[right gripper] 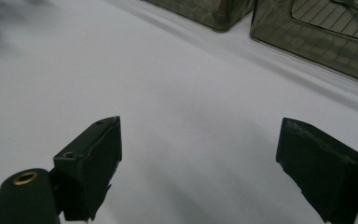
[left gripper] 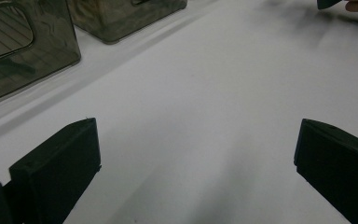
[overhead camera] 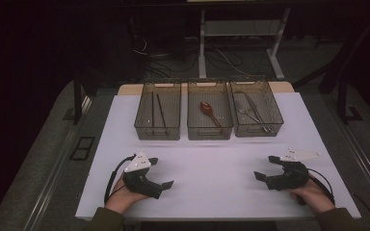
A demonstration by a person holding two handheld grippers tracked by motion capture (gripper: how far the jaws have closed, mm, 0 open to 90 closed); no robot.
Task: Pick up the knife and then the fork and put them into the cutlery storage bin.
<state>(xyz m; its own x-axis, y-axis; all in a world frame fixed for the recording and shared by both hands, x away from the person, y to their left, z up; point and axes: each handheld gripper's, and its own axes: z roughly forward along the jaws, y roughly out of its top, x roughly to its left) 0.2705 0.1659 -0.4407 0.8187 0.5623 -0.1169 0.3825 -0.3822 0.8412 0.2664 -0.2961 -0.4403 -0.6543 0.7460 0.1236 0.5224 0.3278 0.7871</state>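
Note:
Both grippers rest low over the white table [overhead camera: 212,163], each held in a hand near the front edge. My left gripper [overhead camera: 160,172] is at the front left, open, with nothing between its jaws; in the left gripper view the left gripper [left gripper: 196,158] has bare table between its wide-apart jaws. At the front right, my right gripper [overhead camera: 266,167] is also open and empty, its jaws pointing toward the middle. The right gripper [right gripper: 200,163] shows the same wide gap over bare table in the right gripper view.
Three smoky translucent bins stand in a row at the back. The left bin [overhead camera: 157,111] holds dark chopsticks [overhead camera: 156,109], the middle bin [overhead camera: 209,110] a reddish-brown spoon [overhead camera: 209,111], the right bin [overhead camera: 256,109] metal cutlery [overhead camera: 248,109]. Floor and table legs lie beyond.

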